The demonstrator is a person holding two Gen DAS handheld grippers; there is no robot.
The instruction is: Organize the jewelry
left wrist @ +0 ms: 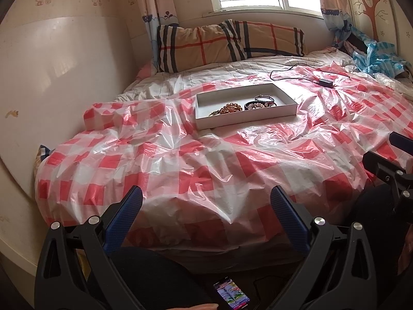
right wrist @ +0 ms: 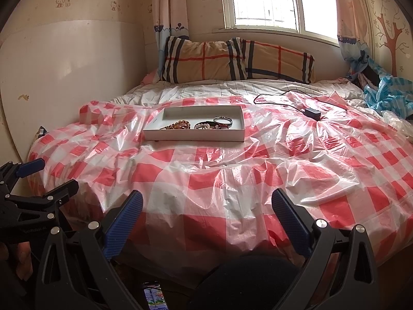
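Note:
A shallow white box [left wrist: 206, 122] [right wrist: 155, 135] lies on the bed's red-and-white checked plastic sheet. In it lie a brown bead string [left wrist: 228, 109] [right wrist: 178, 125], a dark bead bracelet [left wrist: 254, 105] [right wrist: 205, 125] and a silver bangle [left wrist: 263, 98] [right wrist: 223, 121]. My left gripper [left wrist: 206, 201] is open and empty, held off the bed's near edge, far from the box. My right gripper [right wrist: 207, 204] is open and empty too, also at the near edge. Each gripper shows at the edge of the other's view: right [left wrist: 387, 165], left [right wrist: 33, 180].
A black charger with its cable [left wrist: 325, 82] [right wrist: 312, 113] lies right of the box. A striped pillow [left wrist: 227, 44] [right wrist: 232, 60] lies at the head, blue plastic [left wrist: 376, 56] [right wrist: 387, 95] at the far right. A lit phone [left wrist: 231, 294] [right wrist: 155, 297] lies below.

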